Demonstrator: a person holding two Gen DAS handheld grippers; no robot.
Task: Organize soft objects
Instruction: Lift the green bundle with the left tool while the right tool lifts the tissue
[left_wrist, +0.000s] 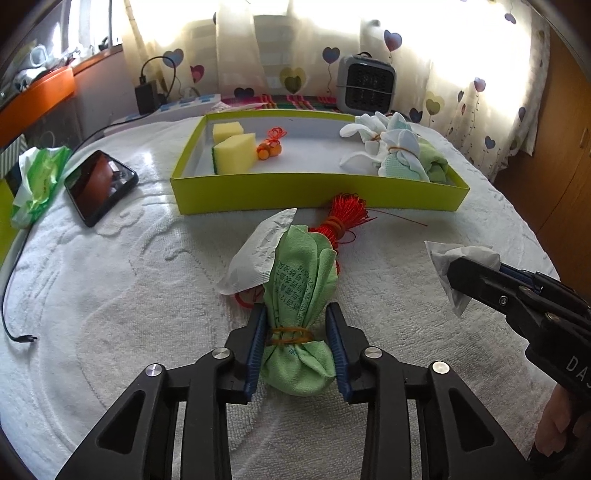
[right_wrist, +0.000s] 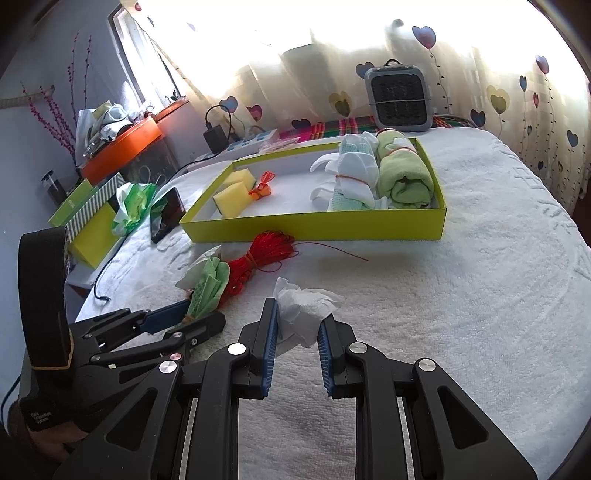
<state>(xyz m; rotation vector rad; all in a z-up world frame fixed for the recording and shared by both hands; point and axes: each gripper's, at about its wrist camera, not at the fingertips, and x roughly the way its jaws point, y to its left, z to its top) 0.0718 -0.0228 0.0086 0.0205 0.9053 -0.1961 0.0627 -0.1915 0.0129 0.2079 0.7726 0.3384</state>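
Observation:
A green cloth bundle (left_wrist: 295, 266) tied with a rubber band lies on the white bedspread, with my left gripper (left_wrist: 295, 310) shut on its banded end. A white packet (left_wrist: 258, 251) lies against the bundle's left side, and a red cord hank (left_wrist: 341, 218) lies just beyond it. My right gripper (right_wrist: 300, 314) is shut on a crumpled white tissue (right_wrist: 303, 302), held to the right of the bundle. Further back, the yellow-green tray (left_wrist: 314, 192) holds two yellow sponges (left_wrist: 234, 151), a small orange ornament (left_wrist: 271, 147) and several tied white and green cloth rolls (left_wrist: 388, 147).
A phone (left_wrist: 99, 184) and a green-white plastic pack (left_wrist: 37, 177) lie at the left, and a loose cable end (left_wrist: 22, 338) lies near the bed's left edge. A grey heater (left_wrist: 365, 85) stands behind the tray by the curtain. White bedspread stretches to the right.

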